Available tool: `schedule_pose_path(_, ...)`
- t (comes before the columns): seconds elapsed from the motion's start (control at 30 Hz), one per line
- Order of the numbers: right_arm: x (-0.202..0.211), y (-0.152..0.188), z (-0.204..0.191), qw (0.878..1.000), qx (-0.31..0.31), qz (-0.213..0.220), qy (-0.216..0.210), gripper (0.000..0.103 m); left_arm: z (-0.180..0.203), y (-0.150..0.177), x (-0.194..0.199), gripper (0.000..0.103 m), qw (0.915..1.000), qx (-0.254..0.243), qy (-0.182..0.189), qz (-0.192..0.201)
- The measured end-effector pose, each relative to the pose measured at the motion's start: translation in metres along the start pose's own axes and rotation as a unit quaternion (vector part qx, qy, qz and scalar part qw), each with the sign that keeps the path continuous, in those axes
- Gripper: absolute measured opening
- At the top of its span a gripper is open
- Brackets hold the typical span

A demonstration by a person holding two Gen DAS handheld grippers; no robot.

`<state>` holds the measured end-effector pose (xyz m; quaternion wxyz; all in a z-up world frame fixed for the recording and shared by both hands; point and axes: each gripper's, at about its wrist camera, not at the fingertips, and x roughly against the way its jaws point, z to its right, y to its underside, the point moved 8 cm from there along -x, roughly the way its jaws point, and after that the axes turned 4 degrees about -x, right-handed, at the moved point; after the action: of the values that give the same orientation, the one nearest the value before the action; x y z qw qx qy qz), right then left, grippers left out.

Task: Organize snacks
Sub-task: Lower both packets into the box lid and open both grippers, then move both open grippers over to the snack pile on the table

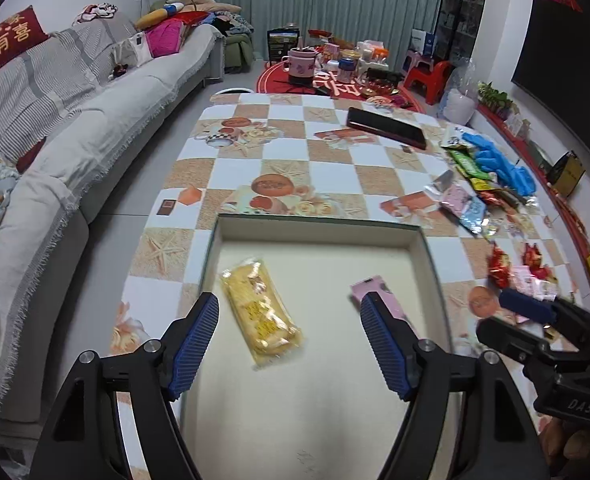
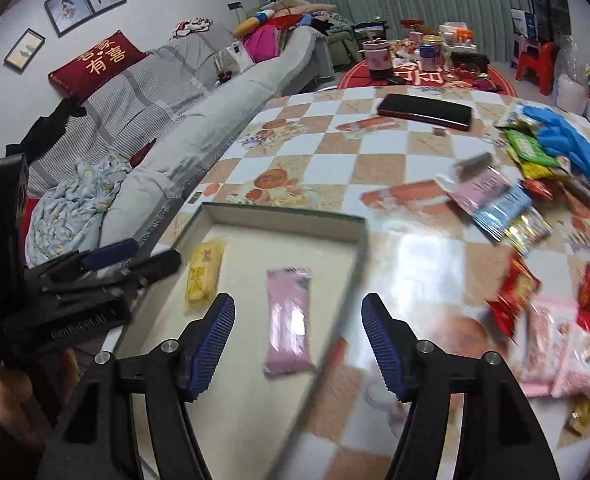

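Note:
An open shallow box lies on the checked table. Inside it lie a yellow snack packet and a pink snack packet. My left gripper is open and empty above the box, with the yellow packet between its fingers. My right gripper is open and empty over the box's right edge, the pink packet just ahead of it. It also shows in the left wrist view right of the box. Loose snack packets lie scattered on the table's right side.
A blue glove and a dark flat case lie at the table's far side. A grey sofa runs along the left. A cluttered red round table stands beyond.

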<state>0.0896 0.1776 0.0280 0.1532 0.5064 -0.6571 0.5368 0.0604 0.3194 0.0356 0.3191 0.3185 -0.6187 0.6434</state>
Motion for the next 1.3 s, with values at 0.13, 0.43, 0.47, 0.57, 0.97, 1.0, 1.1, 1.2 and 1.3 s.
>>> schedule_pose_path(0.13, 0.034, 0.037, 0.055, 0.999, -0.017, 0.013, 0.043, 0.068, 0.034, 0.013, 0.011, 0.078, 0.9991, 0.013, 0.041, -0.001)
schedule_pose_path(0.43, 0.094, 0.103, 0.219, 0.974, -0.105, 0.011, 0.202, 0.068, 0.207, 0.056, 0.003, 0.079, 0.9869, -0.094, 0.125, -0.040)
schedule_pose_path(0.47, 0.100, 0.103, 0.229, 0.970, -0.104, 0.019, 0.217, 0.068, 0.224, 0.058, -0.002, 0.079, 0.9851, -0.107, 0.127, -0.046)
schedule_pose_path(0.57, 0.110, 0.101, 0.249, 0.968, -0.109, 0.023, 0.227, 0.068, 0.257, 0.057, -0.019, 0.079, 0.9815, -0.115, 0.138, -0.066)
schedule_pose_path(0.97, 0.100, 0.099, 0.246, 0.982, -0.077, 0.033, 0.170, 0.101, 0.348, -0.003, -0.070, 0.080, 0.9758, -0.155, 0.140, -0.065)
schedule_pose_path(1.0, 0.099, 0.099, 0.245, 0.982, -0.074, 0.032, 0.168, 0.101, 0.356, -0.005, -0.074, 0.080, 0.9743, -0.164, 0.141, -0.065)
schedule_pose_path(1.1, 0.099, 0.099, 0.245, 0.983, -0.074, 0.033, 0.164, 0.101, 0.369, -0.005, -0.088, 0.080, 0.9707, -0.183, 0.139, -0.070)
schedule_pose_path(1.2, 0.100, 0.099, 0.245, 0.984, -0.076, 0.036, 0.160, 0.101, 0.367, 0.010, -0.102, 0.080, 0.9677, -0.197, 0.130, -0.089)
schedule_pose_path(1.3, 0.101, 0.099, 0.245, 0.984, -0.080, 0.039, 0.155, 0.101, 0.361, 0.031, -0.088, 0.080, 0.9587, -0.246, 0.122, -0.075)
